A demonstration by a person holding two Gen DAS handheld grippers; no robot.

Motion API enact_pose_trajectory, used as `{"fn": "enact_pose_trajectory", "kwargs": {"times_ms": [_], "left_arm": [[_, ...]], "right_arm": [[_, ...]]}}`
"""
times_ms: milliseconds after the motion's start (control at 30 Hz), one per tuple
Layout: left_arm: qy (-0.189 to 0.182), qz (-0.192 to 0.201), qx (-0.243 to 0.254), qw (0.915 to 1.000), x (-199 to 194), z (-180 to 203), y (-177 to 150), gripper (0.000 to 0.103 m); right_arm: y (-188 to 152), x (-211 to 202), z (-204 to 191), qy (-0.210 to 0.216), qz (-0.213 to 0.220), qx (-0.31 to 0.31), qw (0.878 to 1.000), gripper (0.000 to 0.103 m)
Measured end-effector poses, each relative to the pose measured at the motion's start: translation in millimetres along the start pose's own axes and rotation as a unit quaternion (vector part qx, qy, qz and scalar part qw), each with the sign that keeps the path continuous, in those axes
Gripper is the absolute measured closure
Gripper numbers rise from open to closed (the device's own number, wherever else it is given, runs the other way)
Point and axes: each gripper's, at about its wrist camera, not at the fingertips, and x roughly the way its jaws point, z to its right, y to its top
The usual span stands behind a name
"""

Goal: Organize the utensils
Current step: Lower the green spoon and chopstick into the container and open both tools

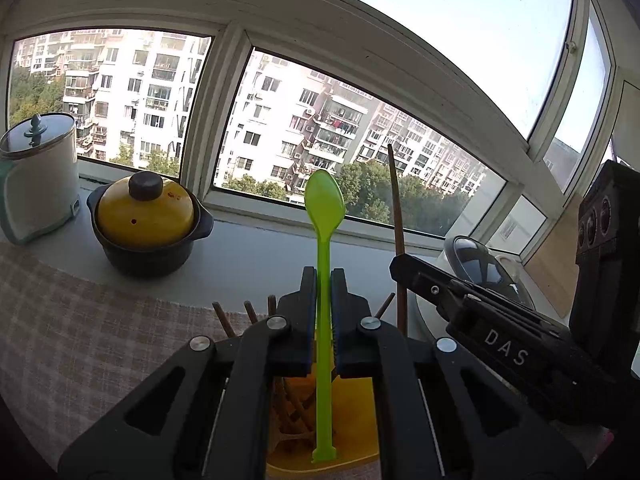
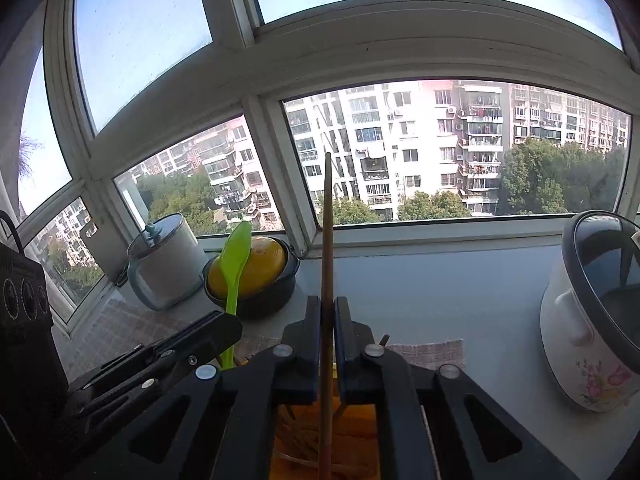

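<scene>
Already several brown sticks stand in the orange holder [image 1: 352, 432], which sits on the counter [image 1: 248, 256] directly under both grippers, so part of the sorting looks done. What remains, by the look of it, is to lower the two pieces now in hand into that holder; whether more utensils wait elsewhere cannot be told.

Seen from the left wrist view, the left gripper [image 1: 323, 292] is clamped on the handle of a green spoon [image 1: 324, 208], bowl pointing to 12 o'clock and handle end down at 6 o'clock over the holder. The right gripper [image 2: 328, 320] is closed narrowly on a single chopstick [image 2: 328, 240], held upright, its lower end reaching into the holder.

At about 10 o'clock from the spoon sits a yellow-lidded pot [image 1: 146, 224], with a white lidded jar [image 1: 38, 176] farther left. A floral cooker [image 2: 592, 320] stands at 3 o'clock in the right wrist view.
</scene>
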Motion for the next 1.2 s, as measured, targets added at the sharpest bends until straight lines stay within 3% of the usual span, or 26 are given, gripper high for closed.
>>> {"fn": "enact_pose_trajectory", "kwargs": {"times_ms": [367,1200], "left_arm": [[-0.004,-0.005,0.001,1.0,2,1,-10,0.099],[0.008,-0.047,0.029,0.9985,-20,1,-30,0.099]], "right_arm": [[-17,11,3,-0.006,-0.023,-0.003,1.0,0.1],[-53,-4,17,0.024,-0.095,0.032,0.995,0.1]]}}
